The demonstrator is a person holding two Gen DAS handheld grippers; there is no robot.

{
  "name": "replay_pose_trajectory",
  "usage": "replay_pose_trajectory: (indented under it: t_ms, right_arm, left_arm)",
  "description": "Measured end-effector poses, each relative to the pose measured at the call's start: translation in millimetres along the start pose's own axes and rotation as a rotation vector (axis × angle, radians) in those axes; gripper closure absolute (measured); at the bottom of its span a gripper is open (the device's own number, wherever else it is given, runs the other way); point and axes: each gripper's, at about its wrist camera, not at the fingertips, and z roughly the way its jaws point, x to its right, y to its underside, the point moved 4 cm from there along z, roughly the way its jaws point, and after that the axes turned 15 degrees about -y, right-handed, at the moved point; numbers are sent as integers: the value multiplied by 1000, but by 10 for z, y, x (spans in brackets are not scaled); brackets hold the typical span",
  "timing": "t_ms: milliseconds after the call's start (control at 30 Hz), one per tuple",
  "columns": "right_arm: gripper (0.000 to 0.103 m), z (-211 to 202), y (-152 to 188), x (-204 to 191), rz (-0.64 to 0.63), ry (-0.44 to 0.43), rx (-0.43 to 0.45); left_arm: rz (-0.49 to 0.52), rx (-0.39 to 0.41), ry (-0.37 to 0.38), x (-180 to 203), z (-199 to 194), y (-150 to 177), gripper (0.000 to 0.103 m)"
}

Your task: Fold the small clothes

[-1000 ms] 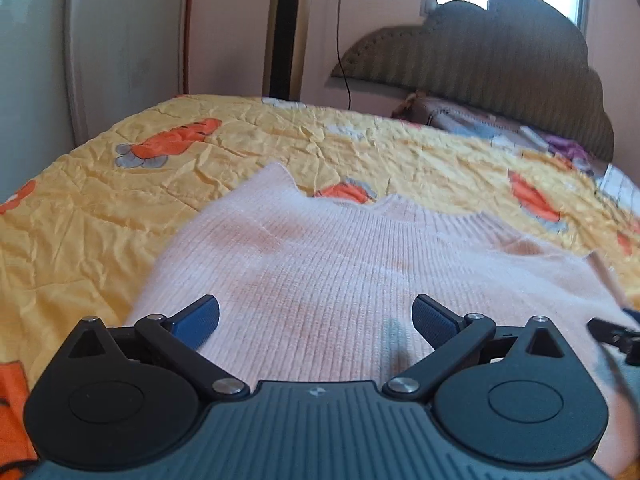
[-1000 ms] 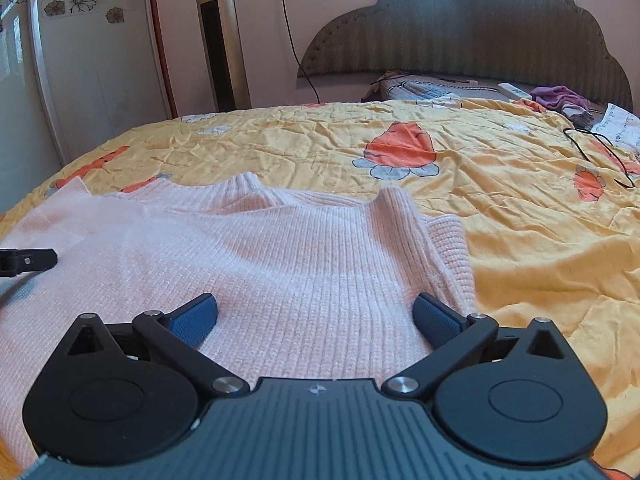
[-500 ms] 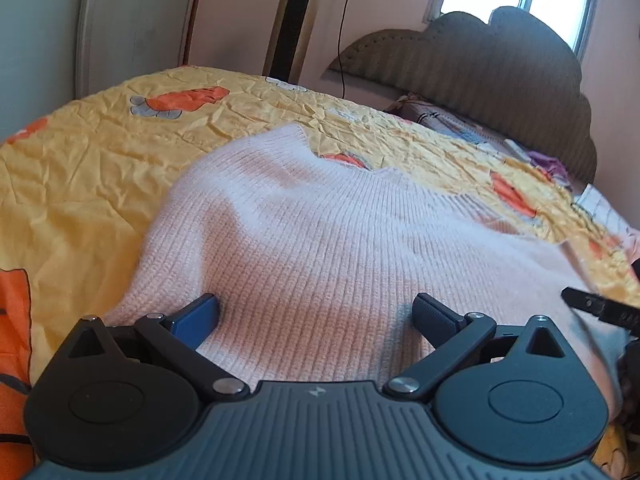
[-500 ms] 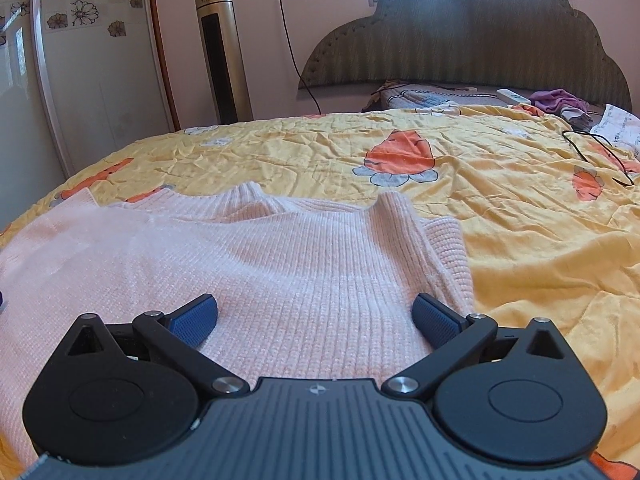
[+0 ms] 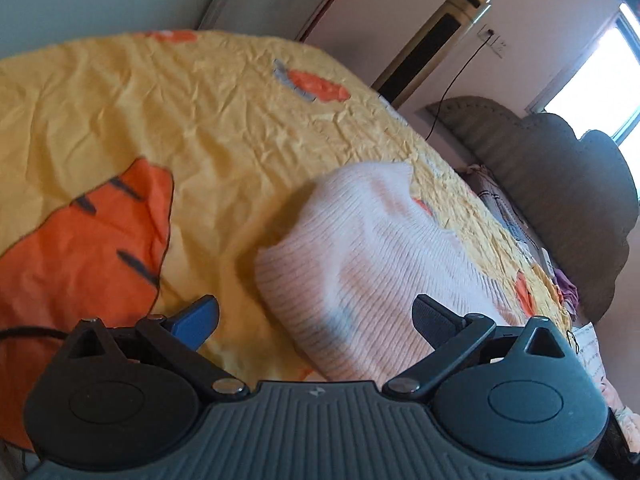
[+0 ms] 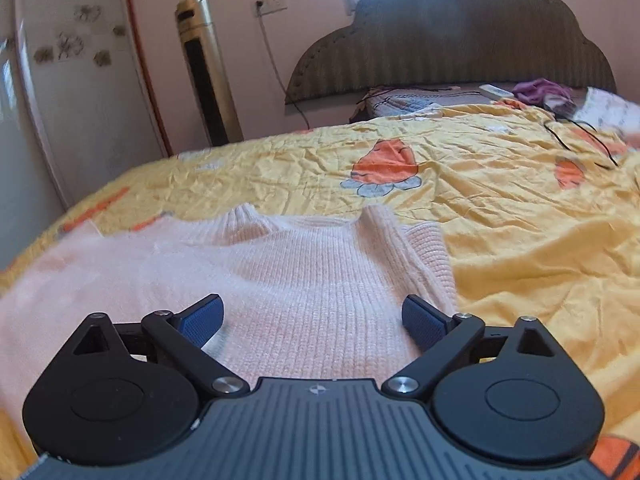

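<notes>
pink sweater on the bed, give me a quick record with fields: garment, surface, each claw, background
garment: pink sweater, ribbed knit, spread out, collar toward the headboard
surface: yellow bedspread with orange carrot prints, wrinkled
left claw: open, empty, at the sweater's left edge; one fingertip over bedspread, one over knit
right claw: open, empty, over the sweater near its right side
background: dark padded headboard, gold tower fan, purple cloth by the pillows
fold state: not yet folded in the right wrist view
</notes>
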Motion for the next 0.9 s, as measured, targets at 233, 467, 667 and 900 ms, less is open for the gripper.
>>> replay_pose_trajectory:
  t_ms: [233, 467, 667, 900]
  right_arm:
    - [3, -1034, 289, 440, 533, -80, 154]
    - [9, -1266, 653, 529, 637, -7, 74]
    - [74, -875, 640, 380, 583, -38, -3]
    - [77, -984, 274, 356, 428, -34, -28]
  left_arm:
    - [-93, 4, 54, 51, 179, -59, 0]
    - [-84, 46, 33, 203, 270, -67, 1]
    - [-14, 42, -31, 183, 230, -96, 74]
    - [27, 69, -50, 120, 221, 21, 74]
